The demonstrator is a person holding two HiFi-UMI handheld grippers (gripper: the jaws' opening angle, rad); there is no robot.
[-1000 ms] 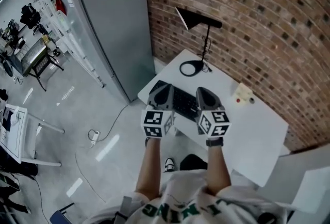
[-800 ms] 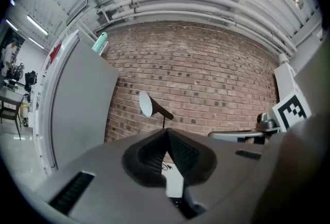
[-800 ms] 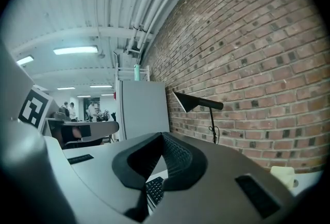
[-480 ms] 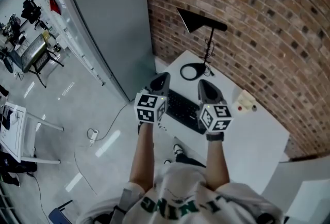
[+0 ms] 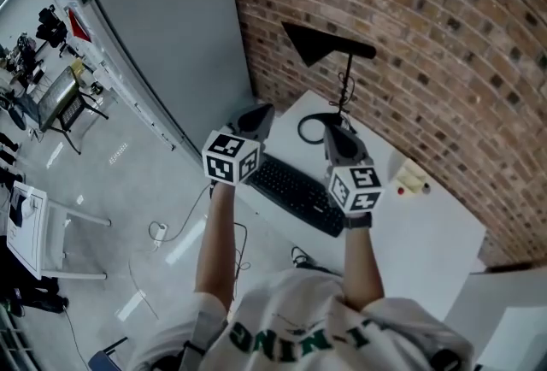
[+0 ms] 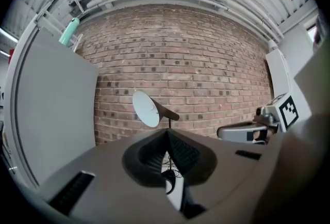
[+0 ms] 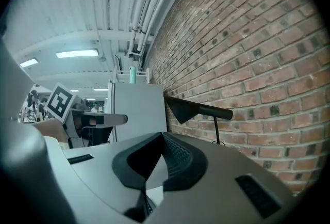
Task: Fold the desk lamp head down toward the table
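Brick wall (image 5: 444, 36) is running behind a white bench (image 5: 427, 241), w/ a grey cabinet (image 5: 171, 44) standing at the bench's left end. A black keyboard (image 5: 299, 188) is lying near the front edge and a small pale box (image 5: 412, 179) is sitting further right.

Task item: black desk lamp (image 5: 346, 83), standing at the far side of the bench, close to the wall. Its ring base (image 5: 313, 128) is resting flat, w/ a cord trailing beside it. Cone head (image 5: 309, 43) is sitting high on a short cross arm atop a thin stem, well above the bench; not yet folded.

Left tongs (image 5: 256, 117) are hanging over the bench's left corner, pinched together, nothing between them. Right tongs (image 5: 332, 132) are hovering just in front of the base, likewise closed and empty. Neither is touching the lamp.

Handling, as judged: lamp is prob. light, thin painted metal, smooth under the pads. Stem is looking slim enough to flex, and the open ring base may slide or tip if the head is pushed w/o support. Hinge likely stiff. Best hold: the cross arm just behind the cone, or the cone's narrow neck. Recommend the other tongs bracing the stem low down or pressing on the base. Both will need opening first.
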